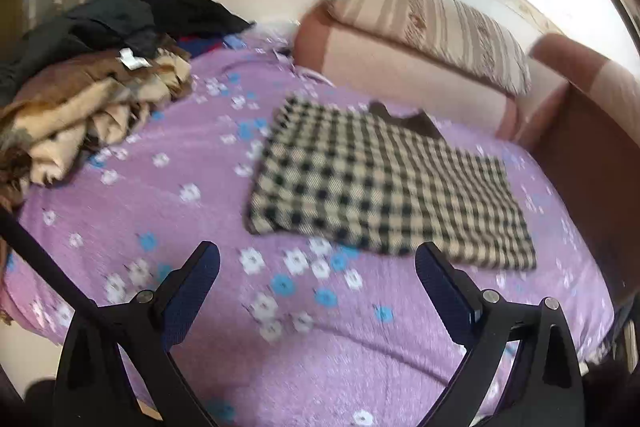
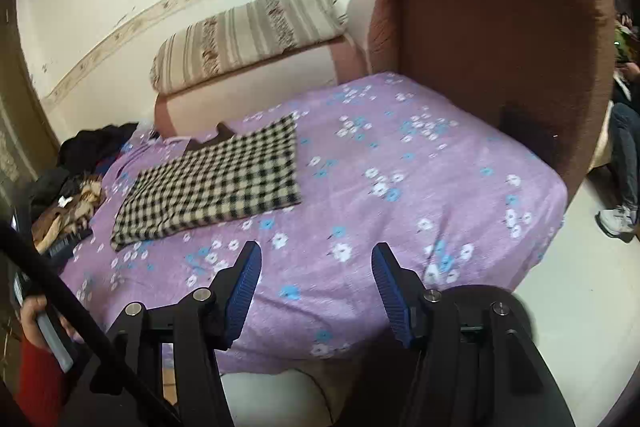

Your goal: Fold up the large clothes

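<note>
Both your tools hang open and empty over the bed.

Your left tool [image 1: 318, 267] and right tool [image 2: 316, 267] sit low in their frames; the folded black-and-beige checked garment [image 1: 384, 183] lies flat mid-frame on the purple flowered bedsheet [image 1: 192, 227], left of centre in the right view.

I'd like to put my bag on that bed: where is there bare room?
The widest free patch of purple sheet lies between the folded checked garment and the brown armrest. A bare strip also runs along the near edge, in front of the right claw and left claw. The far left corner is crowded with piled clothes.
</note>
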`<action>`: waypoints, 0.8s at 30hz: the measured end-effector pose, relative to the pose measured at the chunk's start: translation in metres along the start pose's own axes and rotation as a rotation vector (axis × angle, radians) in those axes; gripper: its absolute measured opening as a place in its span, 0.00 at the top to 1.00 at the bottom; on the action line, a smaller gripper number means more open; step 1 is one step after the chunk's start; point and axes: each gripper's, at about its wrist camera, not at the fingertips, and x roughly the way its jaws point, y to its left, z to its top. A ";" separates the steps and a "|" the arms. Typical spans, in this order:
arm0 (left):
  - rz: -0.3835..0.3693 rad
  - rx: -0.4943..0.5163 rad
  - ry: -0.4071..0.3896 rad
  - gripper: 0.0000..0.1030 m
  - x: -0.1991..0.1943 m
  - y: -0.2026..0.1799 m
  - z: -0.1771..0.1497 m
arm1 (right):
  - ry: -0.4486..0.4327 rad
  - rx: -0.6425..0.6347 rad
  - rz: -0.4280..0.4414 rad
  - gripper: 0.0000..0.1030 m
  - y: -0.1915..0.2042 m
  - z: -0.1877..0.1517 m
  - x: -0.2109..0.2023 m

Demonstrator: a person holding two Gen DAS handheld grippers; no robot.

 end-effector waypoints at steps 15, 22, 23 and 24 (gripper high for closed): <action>0.157 -0.174 0.026 0.05 0.109 0.081 0.115 | 0.222 -0.230 0.120 0.40 0.134 0.006 0.145; 0.146 -0.222 0.082 0.05 0.162 0.132 0.120 | 0.304 -0.431 0.207 0.40 0.232 -0.012 0.219; 0.120 -0.239 0.101 0.05 0.168 0.138 0.120 | 0.303 -0.469 0.223 0.40 0.250 -0.015 0.228; 0.097 -0.250 0.116 0.05 0.172 0.141 0.119 | 0.298 -0.506 0.236 0.40 0.266 -0.018 0.237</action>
